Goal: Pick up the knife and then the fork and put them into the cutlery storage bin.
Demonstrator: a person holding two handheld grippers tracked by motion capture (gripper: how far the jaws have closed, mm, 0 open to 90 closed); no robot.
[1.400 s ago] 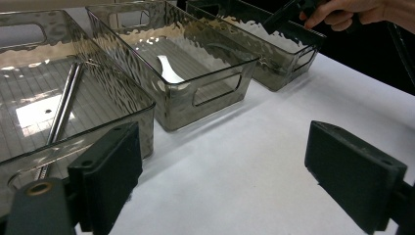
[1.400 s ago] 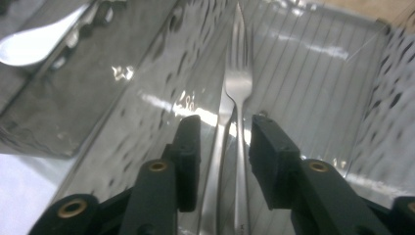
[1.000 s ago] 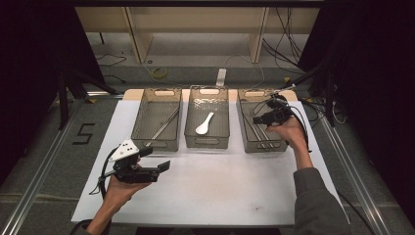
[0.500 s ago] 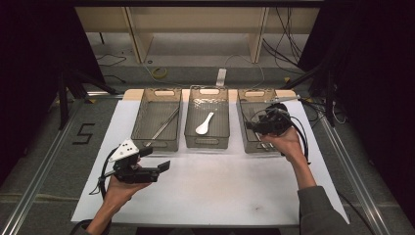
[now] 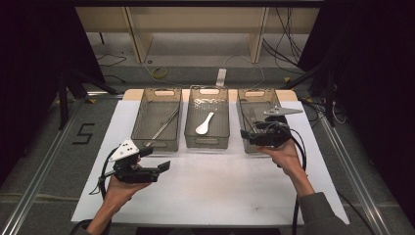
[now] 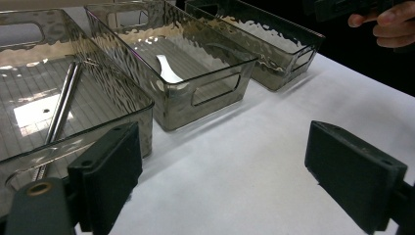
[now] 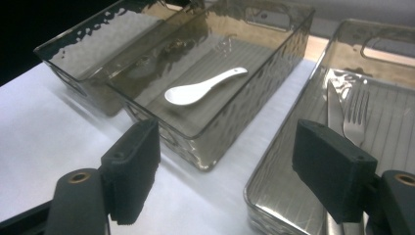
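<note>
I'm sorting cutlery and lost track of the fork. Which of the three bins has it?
The right bin, the one under the right gripper. A fork lies in it beside a knife. The middle bin holds a white spoon, the left bin metal chopsticks.

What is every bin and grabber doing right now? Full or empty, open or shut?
Left bin: holds metal chopsticks, lying flat.
Middle bin: holds one white spoon, lying flat.
Right bin: holds a fork and a knife, side by side.
Left gripper: open, nothing between the jaws.
Right gripper: jaws just opening, nothing between them.
</note>
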